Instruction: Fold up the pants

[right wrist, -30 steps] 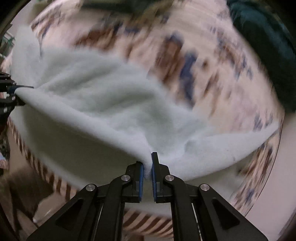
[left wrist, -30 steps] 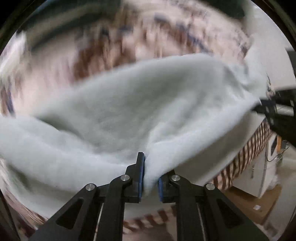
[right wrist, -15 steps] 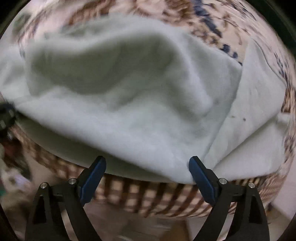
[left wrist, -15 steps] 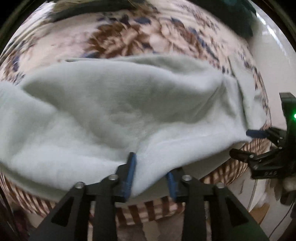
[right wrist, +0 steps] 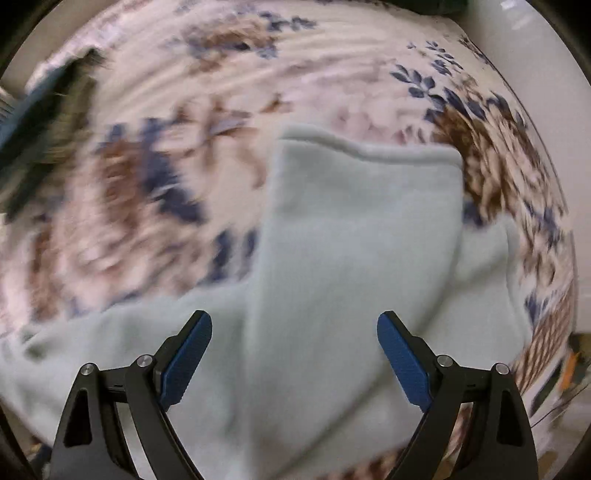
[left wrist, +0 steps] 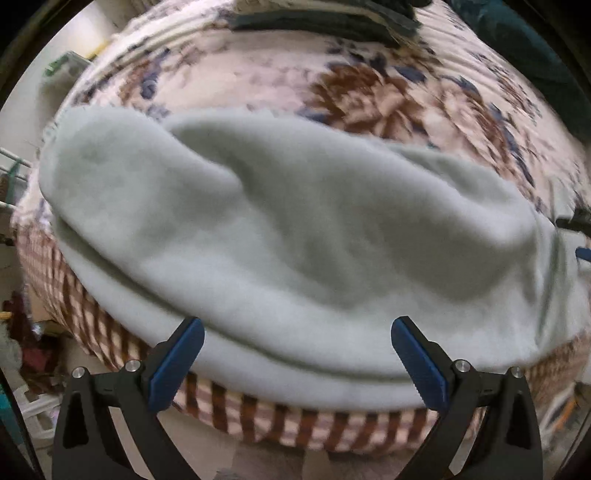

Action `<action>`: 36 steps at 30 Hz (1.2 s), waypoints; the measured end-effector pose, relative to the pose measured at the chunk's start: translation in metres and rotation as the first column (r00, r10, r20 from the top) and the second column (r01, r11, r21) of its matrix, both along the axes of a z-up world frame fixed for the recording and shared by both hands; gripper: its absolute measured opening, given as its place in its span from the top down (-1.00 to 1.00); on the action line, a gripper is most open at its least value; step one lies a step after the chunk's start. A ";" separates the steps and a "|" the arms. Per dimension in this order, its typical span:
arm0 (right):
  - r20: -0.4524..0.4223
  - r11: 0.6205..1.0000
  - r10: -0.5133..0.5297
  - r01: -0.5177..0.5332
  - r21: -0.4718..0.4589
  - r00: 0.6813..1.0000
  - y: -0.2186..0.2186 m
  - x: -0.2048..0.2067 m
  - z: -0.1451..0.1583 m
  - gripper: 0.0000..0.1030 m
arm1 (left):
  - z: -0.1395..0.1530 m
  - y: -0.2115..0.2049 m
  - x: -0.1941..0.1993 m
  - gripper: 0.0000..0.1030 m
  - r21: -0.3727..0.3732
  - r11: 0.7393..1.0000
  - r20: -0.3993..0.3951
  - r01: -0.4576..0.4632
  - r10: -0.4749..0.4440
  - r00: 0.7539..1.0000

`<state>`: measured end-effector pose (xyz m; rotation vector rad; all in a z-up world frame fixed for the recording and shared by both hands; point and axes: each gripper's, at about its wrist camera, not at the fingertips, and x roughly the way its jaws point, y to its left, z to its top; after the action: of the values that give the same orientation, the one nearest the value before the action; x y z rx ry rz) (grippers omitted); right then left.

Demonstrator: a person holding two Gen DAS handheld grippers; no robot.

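Observation:
The pale grey-green fleece pants (left wrist: 295,240) lie folded on the flowered bed cover (left wrist: 388,92), their near edge along the bed's front edge. My left gripper (left wrist: 295,347) is open and empty, just in front of that near edge. My right gripper (right wrist: 294,343) is open and empty, above the pants (right wrist: 354,240), where one leg end lies folded over toward the far side. The right gripper also shows in the left wrist view at the right edge (left wrist: 576,236).
Dark folded clothes (left wrist: 321,22) lie at the far side of the bed and a dark teal cloth (left wrist: 524,48) at the far right. A dark garment (right wrist: 44,122) shows left in the right wrist view. The striped bed side (left wrist: 277,417) drops to the floor.
Both grippers were shut on the pants' edge a second ago. They have let go and opened wide. The pants have dropped flat on the bed. The right gripper has moved over the folded leg.

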<state>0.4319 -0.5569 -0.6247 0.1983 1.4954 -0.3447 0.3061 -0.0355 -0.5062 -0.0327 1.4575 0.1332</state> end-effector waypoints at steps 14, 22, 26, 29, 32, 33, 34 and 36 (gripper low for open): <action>0.035 0.773 -0.615 0.594 0.223 0.788 -0.153 -0.177 0.006 0.73 | 0.006 -0.042 0.030 -1.00 0.077 0.993 0.135 0.088 -0.098 0.986; 0.054 0.676 -0.688 0.612 0.411 0.723 -0.122 -0.218 0.005 -0.22 | 0.023 0.005 0.025 -1.00 -0.095 0.994 0.173 -0.052 0.068 0.982; 0.035 0.736 -0.578 0.503 0.454 0.815 -0.033 -0.206 0.027 -0.23 | 0.042 0.070 0.021 -0.99 -0.128 0.978 0.179 -0.163 0.184 0.967; -0.040 0.722 -0.509 0.451 0.524 0.860 0.046 -0.196 0.021 -0.23 | 0.050 0.128 0.022 -0.99 -0.099 0.968 0.173 -0.232 0.247 0.954; -0.128 0.668 -0.480 0.456 0.588 0.868 0.123 -0.184 -0.004 -0.22 | 0.052 0.186 0.028 -0.99 -0.069 0.951 0.181 -0.300 0.308 0.934; -0.147 0.650 -0.484 0.467 0.600 0.862 0.141 -0.184 -0.011 -0.22 | 0.049 0.206 0.033 -0.99 -0.069 0.945 0.178 -0.320 0.328 0.928; -0.166 0.628 -0.493 0.481 0.612 0.854 0.159 -0.181 -0.018 -0.22 | 0.047 0.221 0.038 -0.99 -0.078 0.940 0.179 -0.334 0.342 0.922; -0.197 0.580 -0.517 0.510 0.635 0.833 0.189 -0.176 -0.033 -0.22 | 0.040 0.246 0.048 -0.99 -0.091 0.930 0.178 -0.356 0.367 0.913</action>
<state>0.2557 -0.3678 -0.6575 1.2480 1.4746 -0.2458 0.3543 0.2104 -0.4663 -0.3557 1.2489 0.3814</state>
